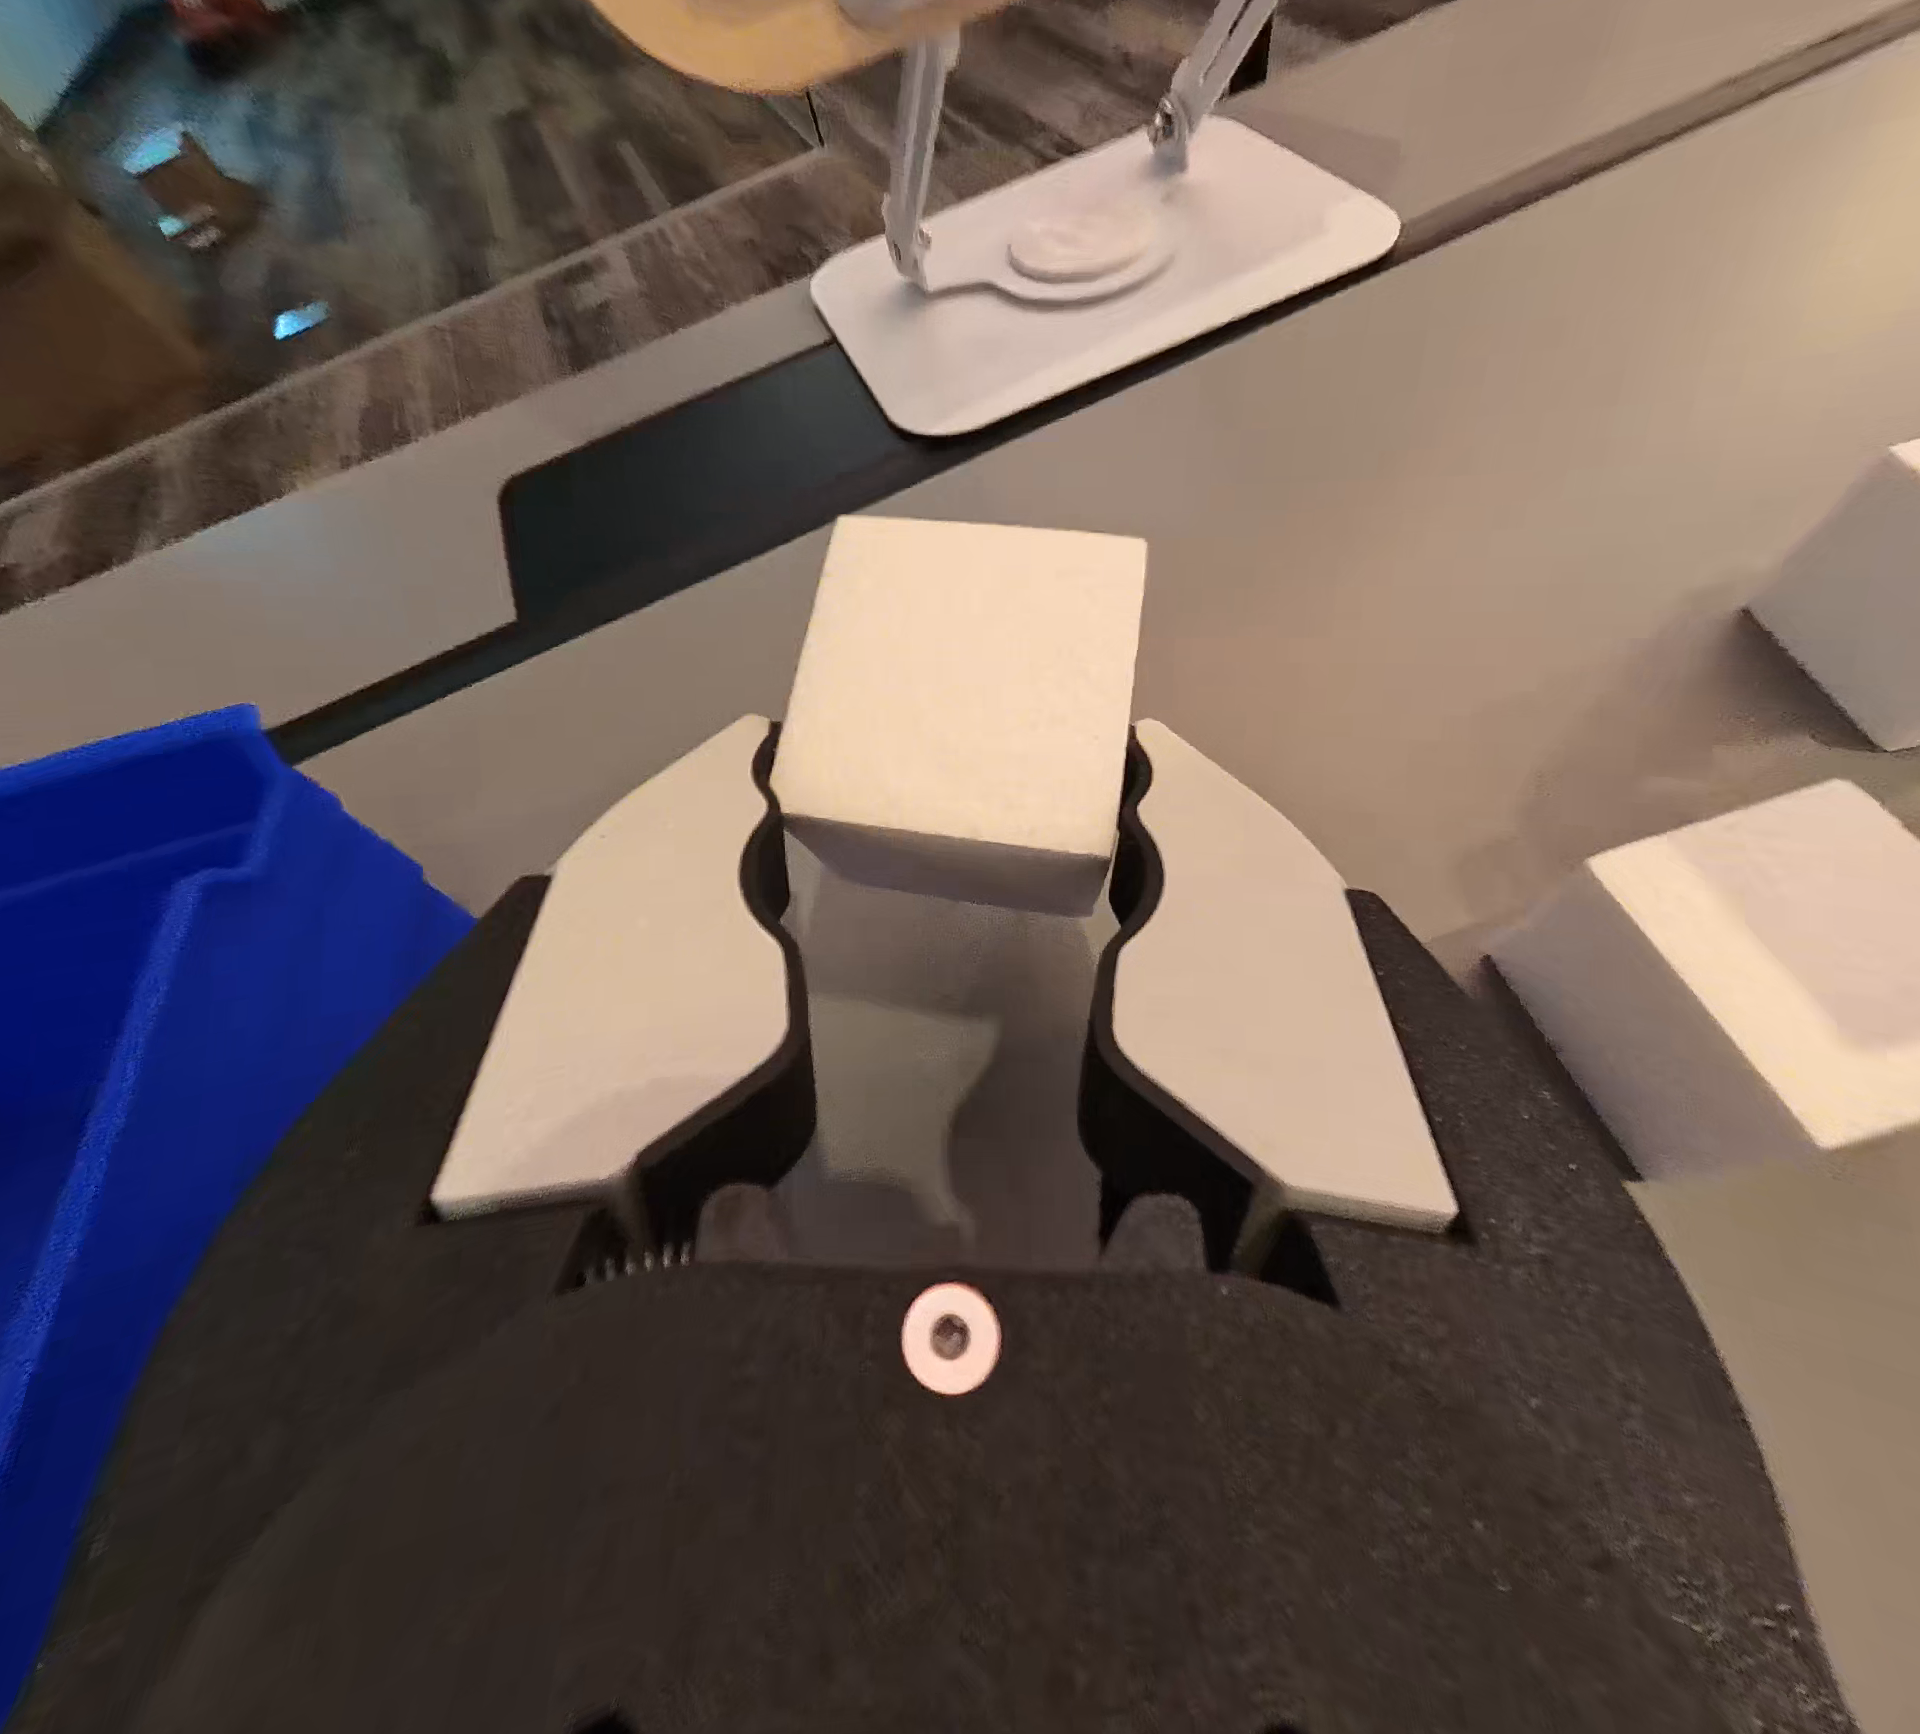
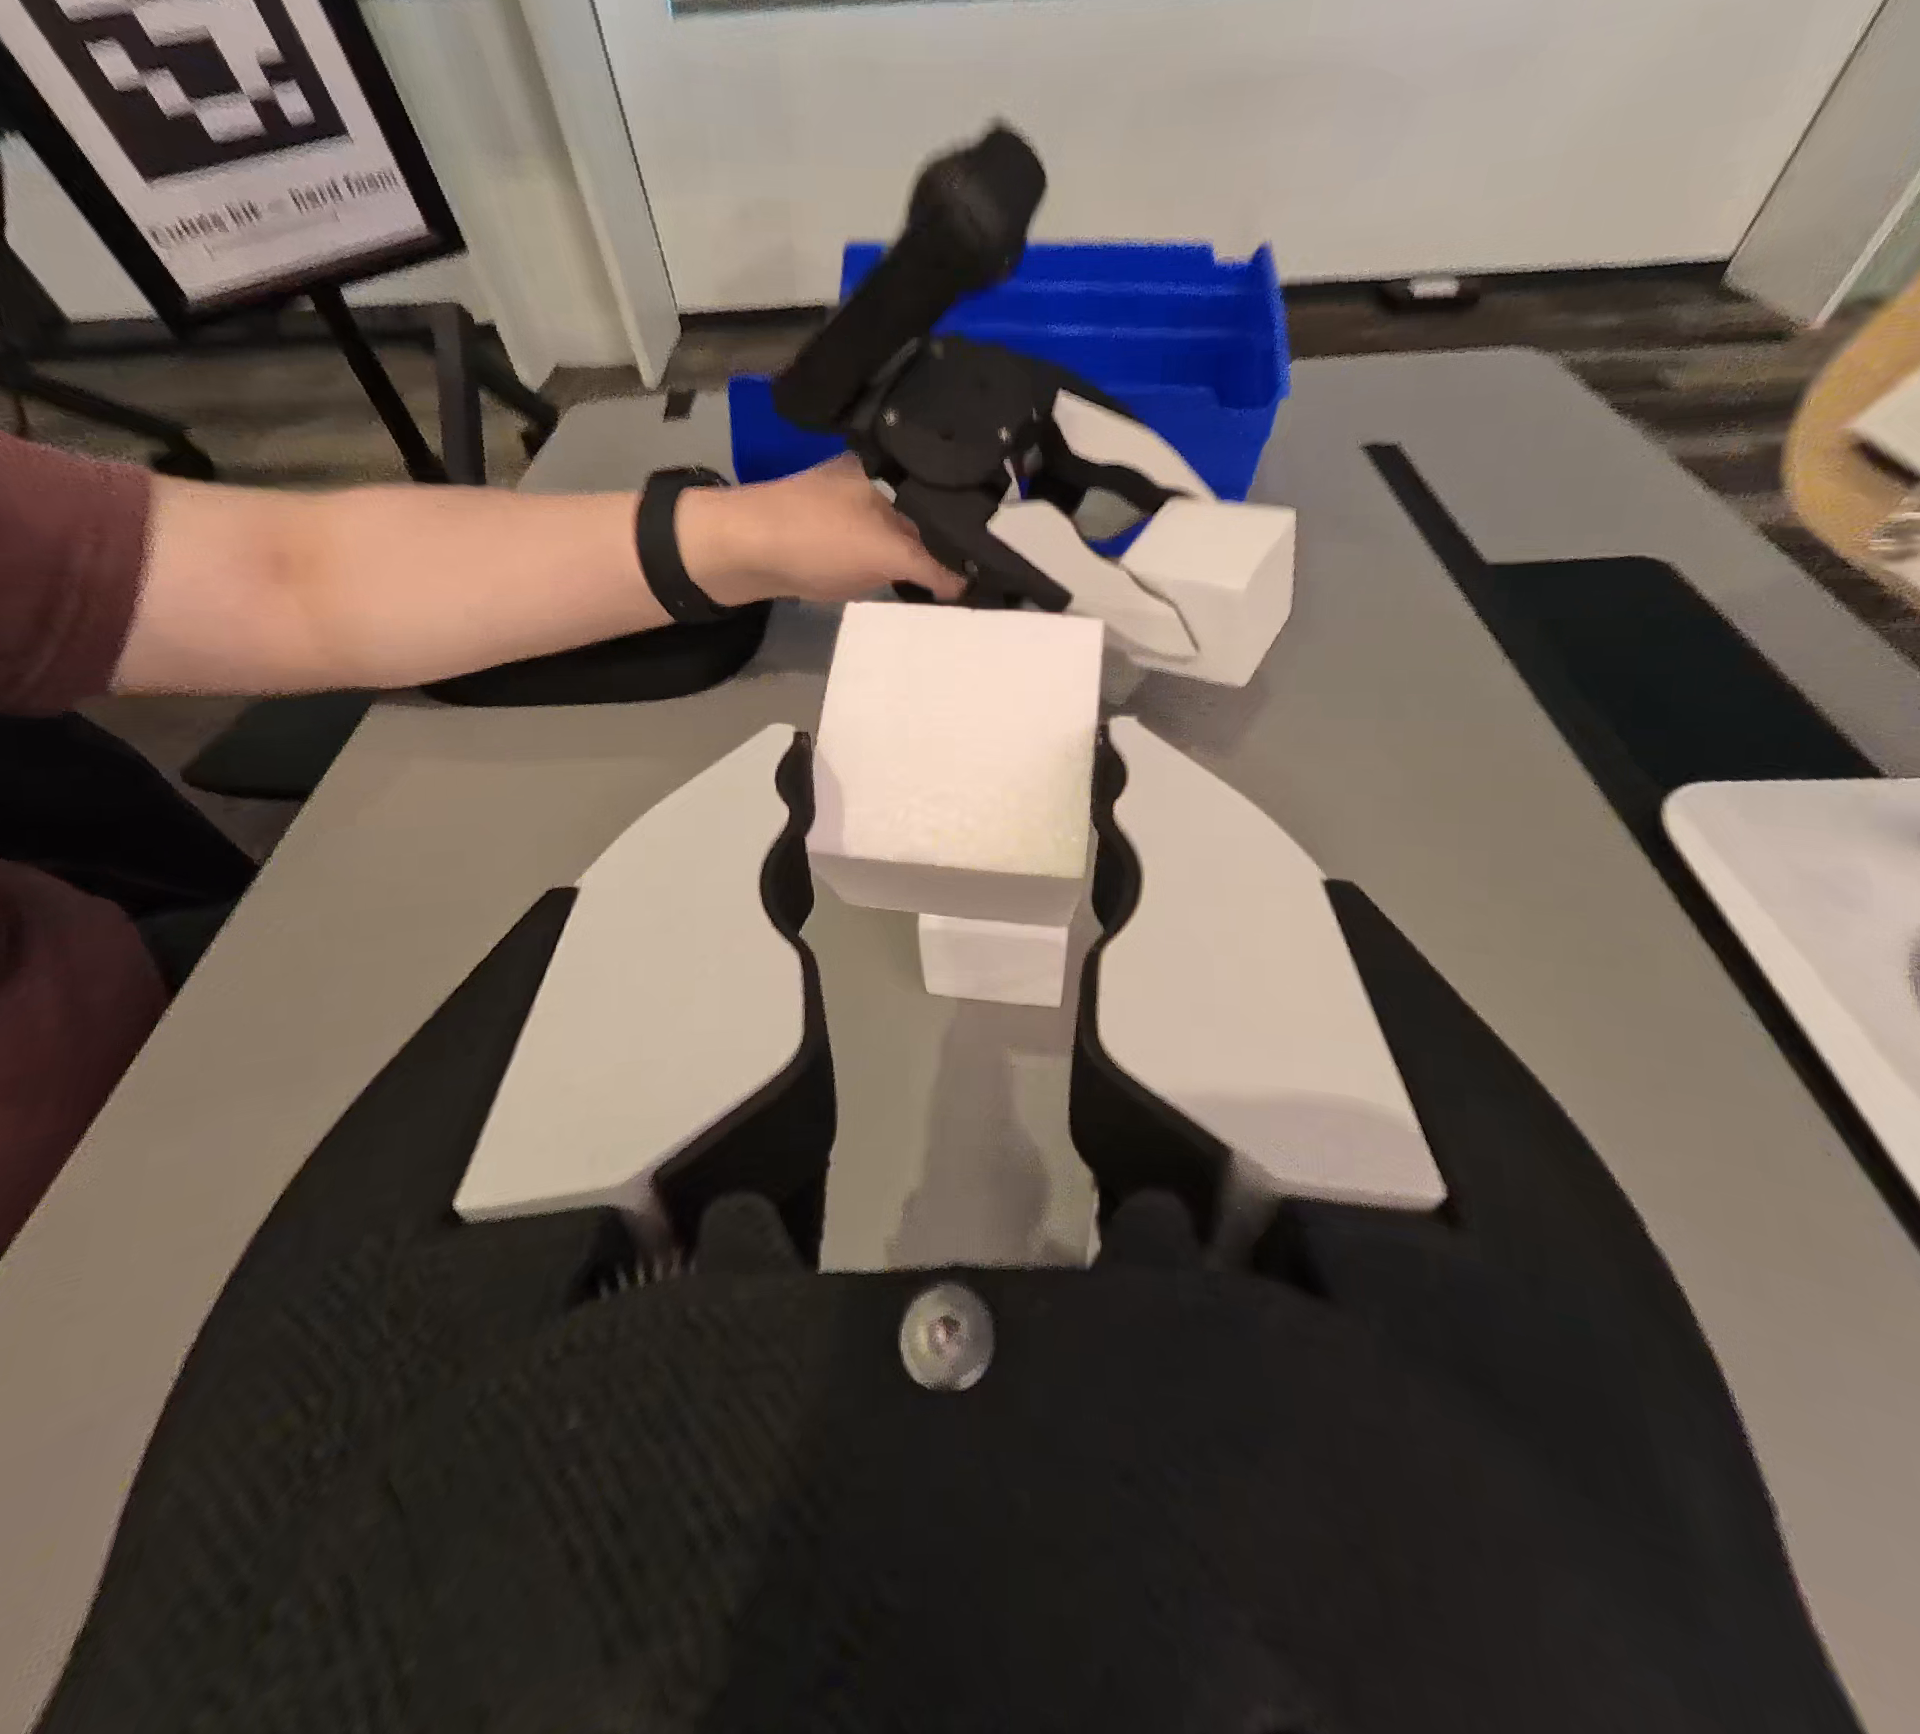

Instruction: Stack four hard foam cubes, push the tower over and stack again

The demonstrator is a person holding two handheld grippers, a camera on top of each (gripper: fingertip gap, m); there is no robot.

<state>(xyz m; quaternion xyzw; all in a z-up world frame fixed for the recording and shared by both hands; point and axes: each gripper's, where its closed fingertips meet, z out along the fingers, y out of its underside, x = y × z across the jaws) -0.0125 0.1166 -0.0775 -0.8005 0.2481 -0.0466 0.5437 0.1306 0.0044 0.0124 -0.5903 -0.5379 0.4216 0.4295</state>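
Stacking in progress: right hand-held gripper closed on a cube, carried directly above a second cube on the table; likely the second tier. Left hand-held gripper likewise clamped on its own cube, held between the fingertips and projecting forward of them. To its right, two further cubes: one near, one farther, at the frame edge. Blue bin just to its left. Next move, by judgement: lowering the right-hand cube squarely onto the one beneath, edges aligned, then releasing without sideways drag.
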